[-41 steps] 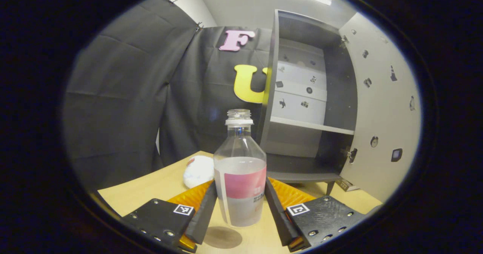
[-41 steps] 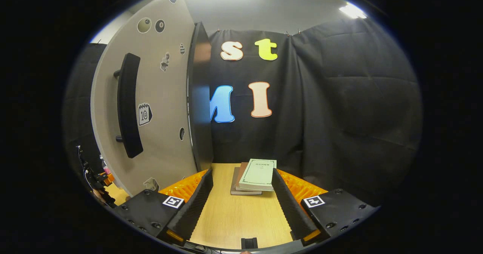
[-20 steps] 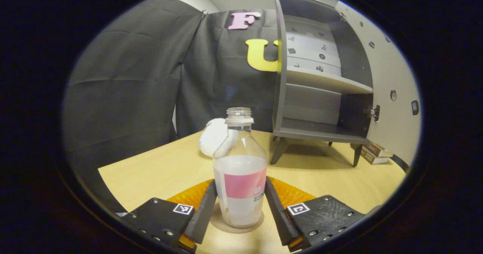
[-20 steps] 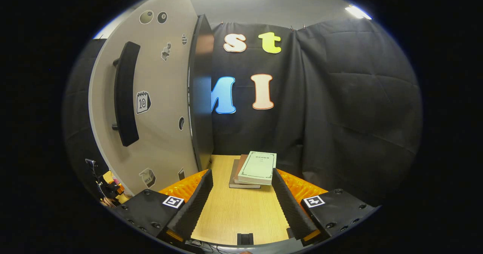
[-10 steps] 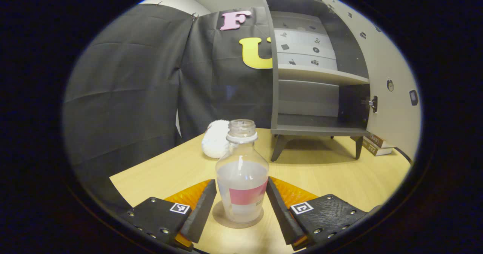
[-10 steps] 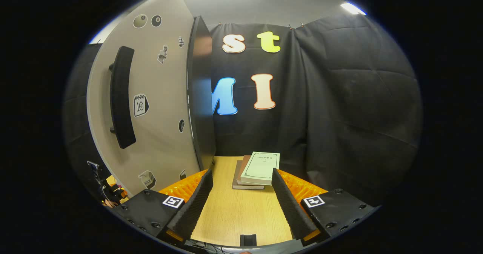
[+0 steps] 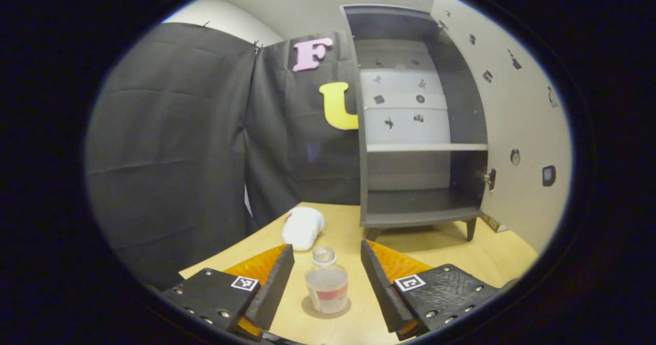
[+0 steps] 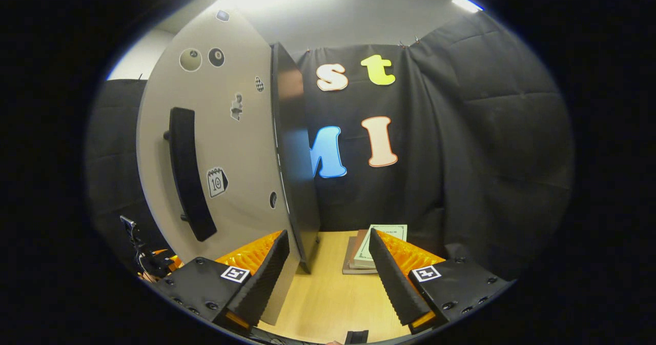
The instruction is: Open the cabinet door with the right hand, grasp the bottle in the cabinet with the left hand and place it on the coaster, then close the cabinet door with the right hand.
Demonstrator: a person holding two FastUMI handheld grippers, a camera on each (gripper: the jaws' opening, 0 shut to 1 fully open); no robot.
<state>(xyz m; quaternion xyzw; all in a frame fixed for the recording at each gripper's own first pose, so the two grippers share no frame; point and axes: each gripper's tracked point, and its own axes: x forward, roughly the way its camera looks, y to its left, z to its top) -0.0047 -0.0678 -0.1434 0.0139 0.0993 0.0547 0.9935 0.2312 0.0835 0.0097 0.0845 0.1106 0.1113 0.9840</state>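
Bottle, clear plastic with pink label (image 7: 326,286), stands on round coaster (image 7: 310,310) between my spread left gripper (image 7: 326,281); right gripper (image 8: 329,278) open, empty; grey cabinet door (image 8: 225,155) unclosed.

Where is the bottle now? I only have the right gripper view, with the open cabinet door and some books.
Observer: In the left gripper view, the bottle stands upright on the round coaster.
Operator: Is the left gripper gripping it?
Observer: No. The left gripper is open, with its fingers clear of the bottle on both sides.
Operator: Anything near it?
Observer: A white fluffy object lies on the table beyond the bottle, beside the cabinet.
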